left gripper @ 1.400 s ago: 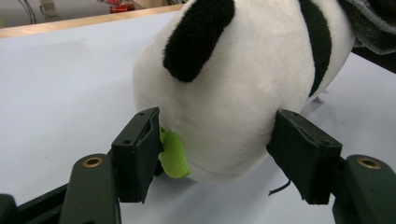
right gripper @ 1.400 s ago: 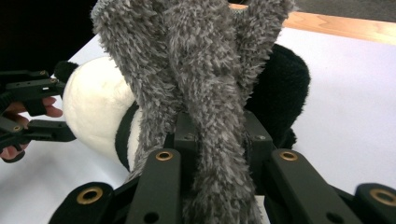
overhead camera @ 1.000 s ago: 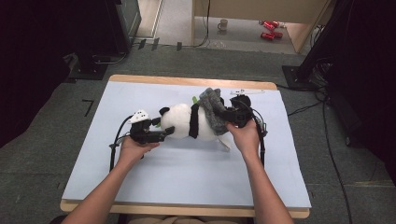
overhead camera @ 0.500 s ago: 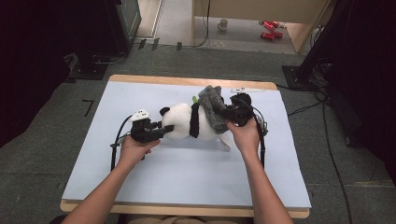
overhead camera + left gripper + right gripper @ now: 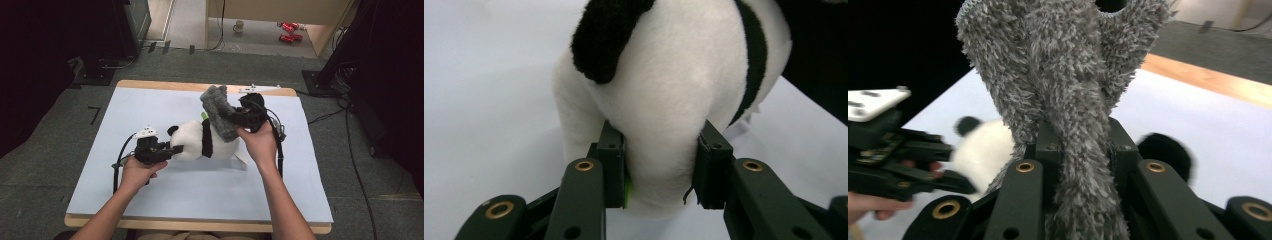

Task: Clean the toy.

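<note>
A black-and-white panda plush (image 5: 192, 145) lies on its side on the pale blue sheet (image 5: 150, 105). My left gripper (image 5: 175, 150) grips its white head from the left. In the left gripper view the pads (image 5: 615, 165) press into the panda's (image 5: 674, 75) fur. These jaws have just closed on the head and then eased slightly. A grey fuzzy cloth (image 5: 220, 117) stretches up from the panda's body, and my right gripper (image 5: 234, 119) is shut on it. In the right gripper view the cloth (image 5: 1063, 75) is bunched in the right gripper (image 5: 1075, 145), with the panda (image 5: 983, 150) and left gripper (image 5: 923, 165) beyond.
The sheet covers a wooden board (image 5: 165, 86) set on grey carpet. Black cables trail from both grippers across the sheet. A mug (image 5: 239, 26) and red items (image 5: 286, 30) lie on the floor beyond the board. Dark stands flank both sides.
The left jaws, wide a second ago, have closed on the panda's head. The right gripper has lifted, pulling the grey cloth up off the panda's body.
</note>
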### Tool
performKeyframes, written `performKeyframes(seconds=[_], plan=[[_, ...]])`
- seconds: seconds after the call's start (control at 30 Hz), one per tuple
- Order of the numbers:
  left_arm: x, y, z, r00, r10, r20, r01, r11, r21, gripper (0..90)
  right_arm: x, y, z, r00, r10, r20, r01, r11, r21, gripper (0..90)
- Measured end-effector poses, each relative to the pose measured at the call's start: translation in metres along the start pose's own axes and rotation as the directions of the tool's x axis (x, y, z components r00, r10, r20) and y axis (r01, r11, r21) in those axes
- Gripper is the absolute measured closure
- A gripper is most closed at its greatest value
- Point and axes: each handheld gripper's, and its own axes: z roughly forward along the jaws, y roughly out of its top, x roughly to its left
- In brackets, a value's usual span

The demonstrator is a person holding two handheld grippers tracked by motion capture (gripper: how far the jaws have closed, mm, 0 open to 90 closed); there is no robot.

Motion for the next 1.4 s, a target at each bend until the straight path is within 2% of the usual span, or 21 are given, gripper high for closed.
performKeyframes(seconds=[0.03, 0.1, 0.13, 0.17, 0.2, 0.33, 0.57, 0.63, 0.67, 0.7, 0.73, 0.83, 0.87, 0.9, 0.93, 0.97, 1.0, 1.1, 1.2, 1.3, 1.4], plan=[[0.002, -0.001, 0.002, 0.9999, 0.006, -0.014, -0.006, 0.9999, -0.010, 62.1, 0.009, 0.000, 0.008, 0.9997, -0.014, -0.020, 0.014, 1.000, 0.010, 74.4], [0.003, -0.001, 0.002, 0.9998, 0.010, -0.018, -0.010, 0.9999, -0.012, 61.3, 0.015, -0.001, 0.012, 0.9993, -0.017, -0.032, 0.017, 1.000, 0.019, 74.3], [0.004, -0.001, 0.003, 0.9996, 0.018, -0.022, -0.018, 0.9998, -0.013, 61.0, 0.023, -0.002, 0.021, 0.9982, -0.027, -0.053, 0.028, 0.999, 0.028, 74.3], [0.004, -0.001, 0.003, 0.9996, 0.018, -0.022, -0.018, 0.9998, -0.013, 60.9, 0.023, -0.002, 0.021, 0.9982, -0.027, -0.053, 0.028, 0.999, 0.028, 74.3], [0.004, -0.001, 0.003, 0.9993, 0.026, -0.028, -0.027, 0.9995, -0.016, 60.6, 0.030, -0.003, 0.032, 0.9971, -0.027, -0.071, 0.030, 0.999, 0.041, 74.3], [0.006, -0.001, 0.004, 0.9993, 0.027, -0.027, -0.027, 0.9995, -0.017, 60.3, 0.043, -0.005, 0.051, 0.9940, -0.036, -0.103, 0.042, 0.997, 0.059, 74.3], [0.005, -0.002, 0.004, 0.9991, 0.031, -0.029, -0.031, 0.9994, -0.015, 59.7, 0.064, -0.011, 0.077, 0.9894, -0.050, -0.136, 0.062, 0.994, 0.091, 74.1], [0.005, -0.002, 0.004, 0.9990, 0.031, -0.033, -0.031, 0.9994, -0.016, 59.6, 0.067, -0.015, 0.085, 0.9907, -0.071, -0.116, 0.084, 0.990, 0.111, 73.9], [0.005, -0.002, 0.004, 0.9988, 0.030, -0.038, -0.030, 0.9995, -0.008, 59.5, 0.067, -0.018, 0.090, 0.9922, -0.085, -0.092, 0.096, 0.987, 0.129, 73.8], [0.005, -0.002, 0.004, 0.9988, 0.030, -0.038, -0.030, 0.9995, -0.008, 59.4, 0.065, -0.020, 0.091, 0.9918, -0.085, -0.095, 0.097, 0.988, 0.123, 73.8], [0.005, -0.002, 0.004, 0.9989, 0.030, -0.036, -0.031, 0.9995, -0.008, 59.3, 0.061, -0.023, 0.092, 0.9920, -0.066, -0.108, 0.078, 0.991, 0.108, 73.8], [0.005, -0.002, 0.005, 0.9985, 0.036, -0.041, -0.036, 0.9993, -0.006, 59.2, 0.058, -0.026, 0.091, 0.9927, -0.067, -0.100, 0.078, 0.991, 0.104, 73.8], [0.007, -0.002, 0.006, 0.9987, 0.034, -0.038, -0.035, 0.9994, -0.004, 59.1, 0.056, -0.027, 0.088, 0.9928, -0.098, -0.068, 0.105, 0.988, 0.110, 73.8], [0.007, -0.002, 0.006, 0.9987, 0.034, -0.038, -0.035, 0.9994, -0.004, 59.1, 0.054, -0.028, 0.087, 0.9929, -0.104, -0.058, 0.110, 0.988, 0.111, 73.8], [0.009, -0.001, 0.006, 0.9994, 0.018, -0.031, -0.018, 0.9998, -0.006, 59.1, 0.054, -0.028, 0.087, 0.9929, -0.104, -0.058, 0.110, 0.988, 0.111, 73.8], [0.012, -0.001, 0.006, 0.9997, 0.000, -0.023, 0.000, 1.0000, -0.003, 59.1, 0.050, -0.028, 0.084, 0.9925, -0.121, -0.017, 0.123, 0.985, 0.121, 73.6], [0.012, -0.001, 0.006, 0.9997, 0.000, -0.023, 0.000, 1.0000, -0.003, 59.1, 0.046, -0.029, 0.081, 0.9920, -0.126, -0.003, 0.126, 0.984, 0.127, 73.6], [0.013, -0.001, 0.006, 0.9998, 0.008, -0.016, -0.008, 1.0000, -0.002, 59.1, 0.034, -0.032, 0.073, 0.9934, -0.113, 0.019, 0.110, 0.984, 0.139, 73.7], [0.011, -0.001, 0.007, 0.9996, 0.023, -0.017, -0.023, 0.9997, -0.005, 59.1, 0.023, -0.037, 0.063, 0.9968, -0.079, 0.014, 0.076, 0.988, 0.134, 74.2], [0.013, 0.000, 0.008, 0.9999, -0.001, -0.013, 0.000, 1.0000, -0.007, 59.1, 0.012, -0.038, 0.050, 0.9984, -0.049, 0.028, 0.046, 0.993, 0.107, 74.2], [0.013, 0.000, 0.008, 0.9999, -0.006, -0.010, 0.006, 1.0000, -0.004, 59.2, 0.001, -0.036, 0.040, 0.9986, -0.029, 0.044, 0.025, 0.996, 0.089, 74.3]])
